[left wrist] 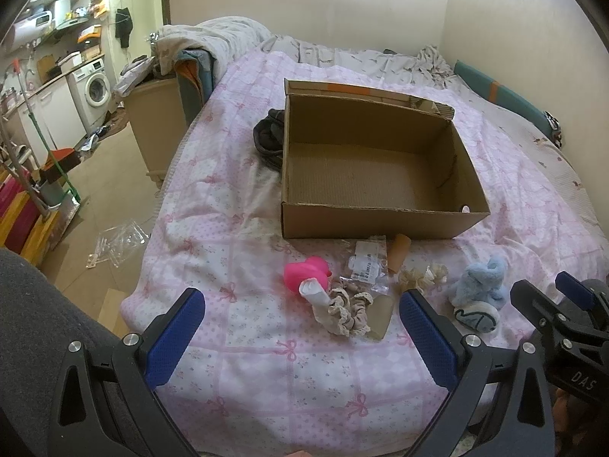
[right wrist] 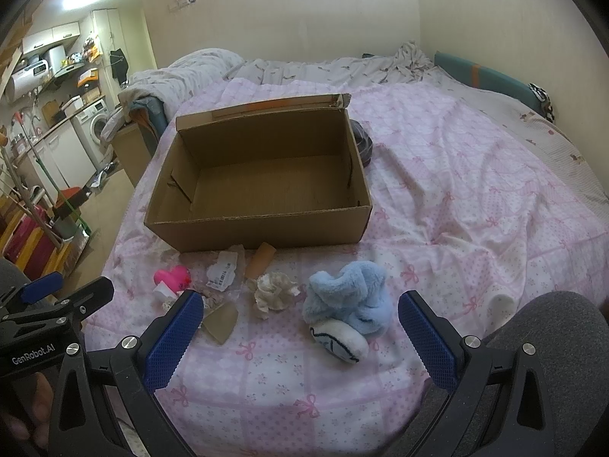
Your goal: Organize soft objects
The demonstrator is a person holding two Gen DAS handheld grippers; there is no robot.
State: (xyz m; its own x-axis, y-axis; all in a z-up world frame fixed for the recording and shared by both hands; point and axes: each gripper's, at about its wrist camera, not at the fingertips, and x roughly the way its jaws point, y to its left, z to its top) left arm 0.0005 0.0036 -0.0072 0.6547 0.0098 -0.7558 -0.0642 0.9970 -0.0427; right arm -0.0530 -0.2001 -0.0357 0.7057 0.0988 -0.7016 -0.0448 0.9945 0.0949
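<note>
Both the left tool (left wrist: 300,323) and the right tool (right wrist: 298,327) hang wide open and hold nothing, above the bed's (right wrist: 475,190) near edge. There the blue plush slipper (right wrist: 348,299), cream scrunchie (right wrist: 275,289) and pink toy (left wrist: 306,270) lie before the empty cardboard box (right wrist: 262,224).

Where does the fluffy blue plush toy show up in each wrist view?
Left wrist view: blue plush toy lies lower right, beyond the right fingertip.
Right wrist view: it lies lower centre, between the open fingers.
Shared landmark: the cardboard box stands just behind it on the bed.
</note>
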